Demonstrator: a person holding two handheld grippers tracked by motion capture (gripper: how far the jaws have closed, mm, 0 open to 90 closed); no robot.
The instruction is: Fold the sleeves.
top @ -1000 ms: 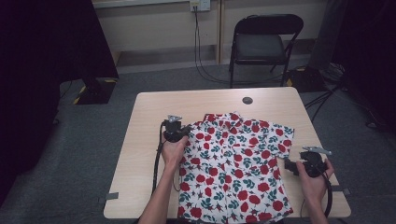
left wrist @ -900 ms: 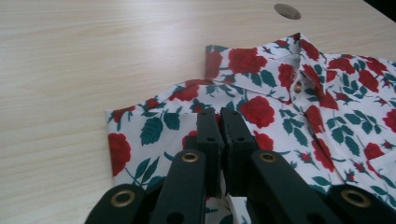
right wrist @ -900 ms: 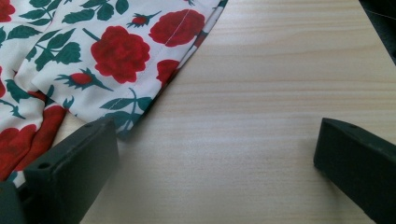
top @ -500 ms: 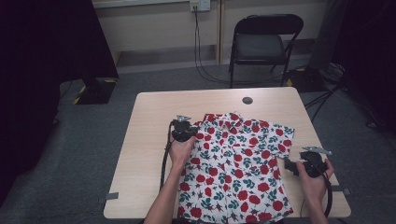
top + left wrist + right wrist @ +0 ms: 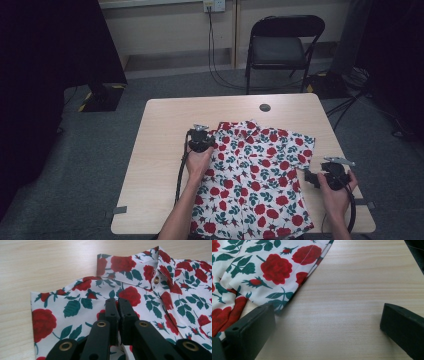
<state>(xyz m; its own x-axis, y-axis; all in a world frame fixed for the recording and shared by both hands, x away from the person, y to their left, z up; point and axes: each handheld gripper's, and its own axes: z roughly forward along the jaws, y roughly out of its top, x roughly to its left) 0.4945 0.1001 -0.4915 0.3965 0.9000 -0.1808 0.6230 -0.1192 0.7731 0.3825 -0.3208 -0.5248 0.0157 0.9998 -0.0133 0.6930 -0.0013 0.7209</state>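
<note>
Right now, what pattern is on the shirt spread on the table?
The shirt is white with red roses and dark green leaves, clearest in the left gripper view.

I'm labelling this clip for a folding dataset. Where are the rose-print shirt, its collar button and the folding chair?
rose-print shirt [image 5: 255,175]: high view, middle of the front panel.
collar button [image 5: 156,280]: left gripper view, the button's brown face below the collar.
folding chair [image 5: 276,49]: high view, its dark seat.
</note>
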